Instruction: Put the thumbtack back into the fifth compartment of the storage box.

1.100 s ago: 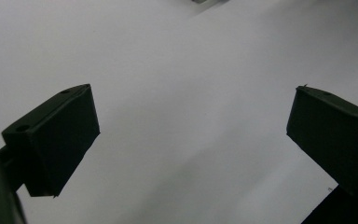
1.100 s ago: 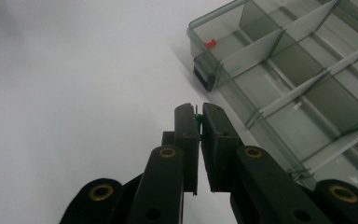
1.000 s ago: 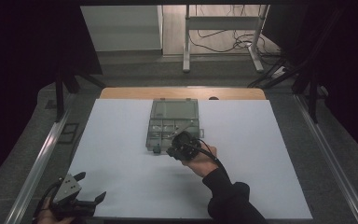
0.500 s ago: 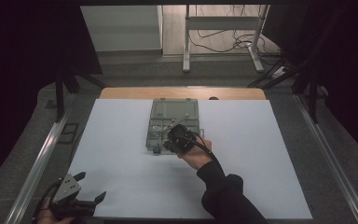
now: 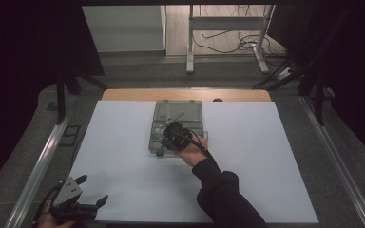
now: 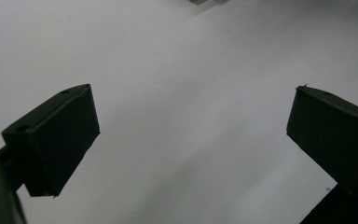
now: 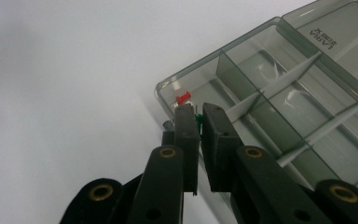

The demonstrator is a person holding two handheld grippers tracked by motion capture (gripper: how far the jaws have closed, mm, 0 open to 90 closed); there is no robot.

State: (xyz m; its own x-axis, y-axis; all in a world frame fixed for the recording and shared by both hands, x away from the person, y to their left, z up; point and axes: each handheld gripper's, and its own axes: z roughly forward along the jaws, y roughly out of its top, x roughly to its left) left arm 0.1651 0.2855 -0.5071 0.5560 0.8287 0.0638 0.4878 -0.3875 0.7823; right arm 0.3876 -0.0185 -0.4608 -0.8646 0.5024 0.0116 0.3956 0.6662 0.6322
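1. A green push pin is pinched between the closed jaws of the right gripper over the near-left corner compartment of the organizer box, mid-bench.
2. A red push pin already lies there; release is judged next.
3. The left gripper is held with jaws spread, empty, at the bench's near-left corner.

Lighting: dim overall. In the high view the white worktop is the brightest area, evenly lit from above; surroundings fall to near black at left and right edges. Floor beyond the worktop is moderately lit.
Shadows: soft, faint.
Focus: left gripper view soft and hazy across the white surface ahead of the left hand-held gripper, whose dark jaws show little detail. Right gripper view sharper; the clear plastic box beyond the right hand-held gripper shows pale reflections on its dividers.
Grain: mild.
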